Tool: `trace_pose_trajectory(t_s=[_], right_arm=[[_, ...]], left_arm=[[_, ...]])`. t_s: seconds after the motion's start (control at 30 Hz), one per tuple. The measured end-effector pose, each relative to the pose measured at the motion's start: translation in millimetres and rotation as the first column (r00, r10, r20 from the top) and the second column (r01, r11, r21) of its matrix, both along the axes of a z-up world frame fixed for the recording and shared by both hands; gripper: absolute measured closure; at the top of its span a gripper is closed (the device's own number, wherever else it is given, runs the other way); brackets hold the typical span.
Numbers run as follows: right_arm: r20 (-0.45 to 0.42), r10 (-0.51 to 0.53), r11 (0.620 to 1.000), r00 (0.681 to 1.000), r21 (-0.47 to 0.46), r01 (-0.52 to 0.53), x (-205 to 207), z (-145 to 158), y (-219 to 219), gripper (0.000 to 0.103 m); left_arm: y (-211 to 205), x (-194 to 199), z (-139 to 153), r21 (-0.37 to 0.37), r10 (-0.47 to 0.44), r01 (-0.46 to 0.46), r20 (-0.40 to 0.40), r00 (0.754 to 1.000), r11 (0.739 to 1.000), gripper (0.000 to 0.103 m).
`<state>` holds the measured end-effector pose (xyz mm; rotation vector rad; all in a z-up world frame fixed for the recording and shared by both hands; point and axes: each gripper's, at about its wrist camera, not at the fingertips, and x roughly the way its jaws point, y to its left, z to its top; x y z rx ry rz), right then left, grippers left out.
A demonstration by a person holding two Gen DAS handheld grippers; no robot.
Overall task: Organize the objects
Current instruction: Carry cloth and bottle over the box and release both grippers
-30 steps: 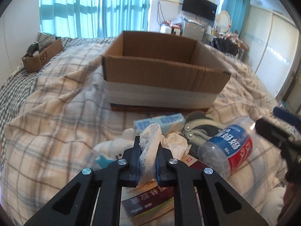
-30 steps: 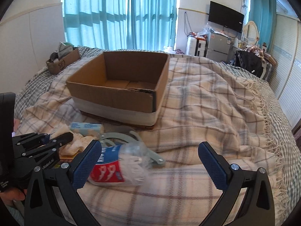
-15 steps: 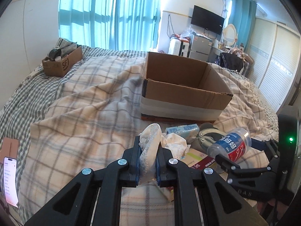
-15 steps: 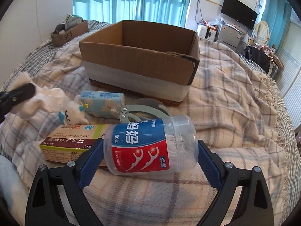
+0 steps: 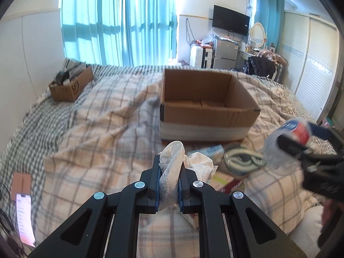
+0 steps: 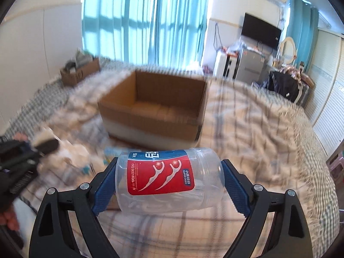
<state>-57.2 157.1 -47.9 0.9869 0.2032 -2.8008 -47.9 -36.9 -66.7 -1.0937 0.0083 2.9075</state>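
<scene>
The left gripper (image 5: 168, 179) is pointing forward and down over the bed (image 5: 90, 133), its jaws clenched on a white lace cloth (image 5: 171, 167) that is sticking up between the blue pads and hanging clear of the plaid blanket. Straight ahead of it, the open cardboard box (image 5: 206, 111) is sitting on the bed. Just beyond the fingertips, a pale blue packet (image 5: 209, 150), a grey-green ring-shaped object (image 5: 243, 161) and a flat carton (image 5: 223, 179) are lying on the blanket in front of the box.

The right gripper (image 6: 168, 182) is also tilting downward toward the box (image 6: 157, 116), jaws closing on a clear plastic jar of floss picks (image 6: 167, 180) with a red and blue label. The jar is lying sideways between the pads, held end to end and lifted off the blanket. In the left wrist view, this gripper (image 5: 301, 144) is appearing blurred at the right edge with the jar (image 5: 288, 142) in it.

A phone (image 5: 23, 217) is lying on the bed's left edge, and a smaller box (image 5: 68, 86) is sitting far back on the left.
</scene>
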Motion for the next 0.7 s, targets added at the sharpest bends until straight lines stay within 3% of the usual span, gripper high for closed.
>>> trace_pose_trajectory(t_s=[0.37,0.7], right_arm=[[-0.092,0.037,0.999,0.995,-0.026,-0.040,-47.4,62.7,13.0,0.013],[-0.117,0.062,0.997,0.991,-0.048,-0.068,-136.2,75.9,5.3,0.013]], left_arm=[[21.9,-69.6,47.3,-0.051,-0.092,0.087,-0.102,0.991,0.995,0.091],[34.5,-164.3,52.1,-0.041,-0.132,0.128,-0.111,0.985,0.991,0.091]])
